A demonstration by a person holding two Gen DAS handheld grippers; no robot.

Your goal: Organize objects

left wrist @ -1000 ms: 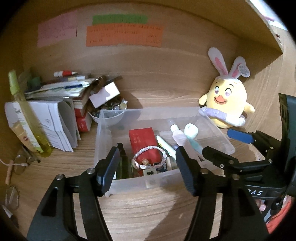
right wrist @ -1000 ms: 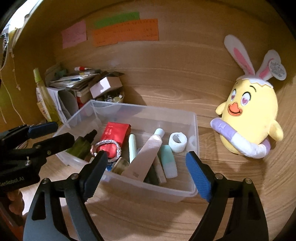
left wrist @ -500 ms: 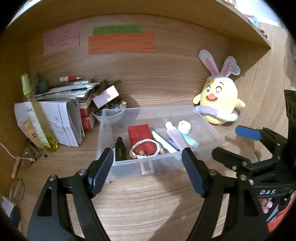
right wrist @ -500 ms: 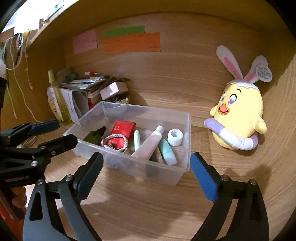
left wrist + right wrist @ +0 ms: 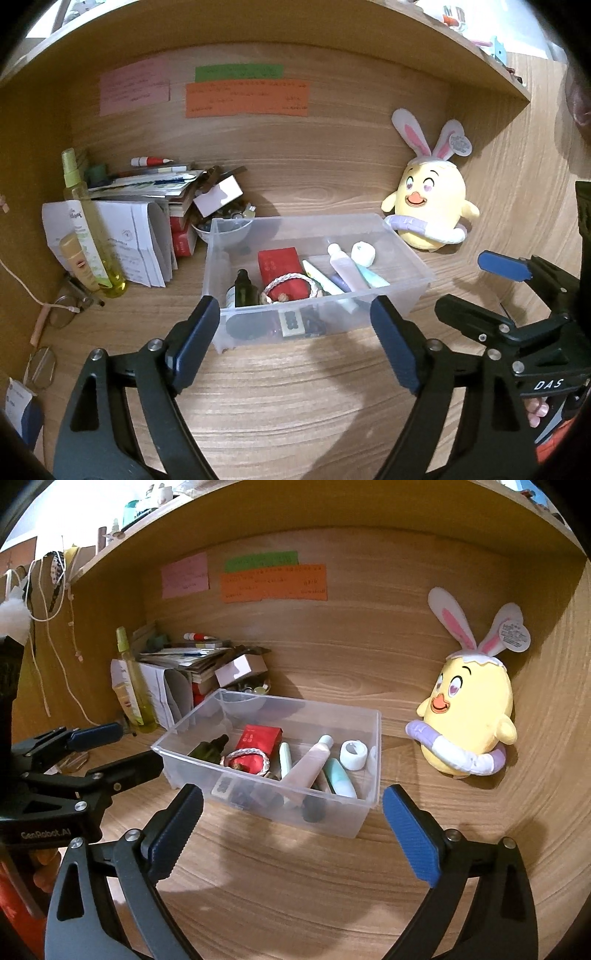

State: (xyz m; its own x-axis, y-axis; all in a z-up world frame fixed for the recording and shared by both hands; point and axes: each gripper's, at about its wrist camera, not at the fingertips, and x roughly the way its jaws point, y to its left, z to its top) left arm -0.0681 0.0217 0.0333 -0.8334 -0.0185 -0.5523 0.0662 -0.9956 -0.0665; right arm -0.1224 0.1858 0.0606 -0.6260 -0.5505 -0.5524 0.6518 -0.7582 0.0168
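1. My left wrist camera looks forward and downward along my left gripper (image 5: pixel 293 341), over the wooden desk (image 5: pixel 295 398), toward the back wall of the nook.
2. It sits near the clear bin (image 5: pixel 413 254), which lies just past the fingertips, centred.
3. My right wrist camera looks the same way along my right gripper (image 5: pixel 291 829), from further right, so the bin (image 5: pixel 373 775) shows cornerwise.
4. Both share the bin, the plush chick (image 5: pixel 430 206) (image 5: pixel 469 709), and the wall notes (image 5: pixel 245 98) (image 5: pixel 273 581); each sees the other gripper at its edge.

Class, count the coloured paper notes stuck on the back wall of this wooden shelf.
3: a pink note on the left, a green note to its right, and an orange note just below the green. None seem hidden.
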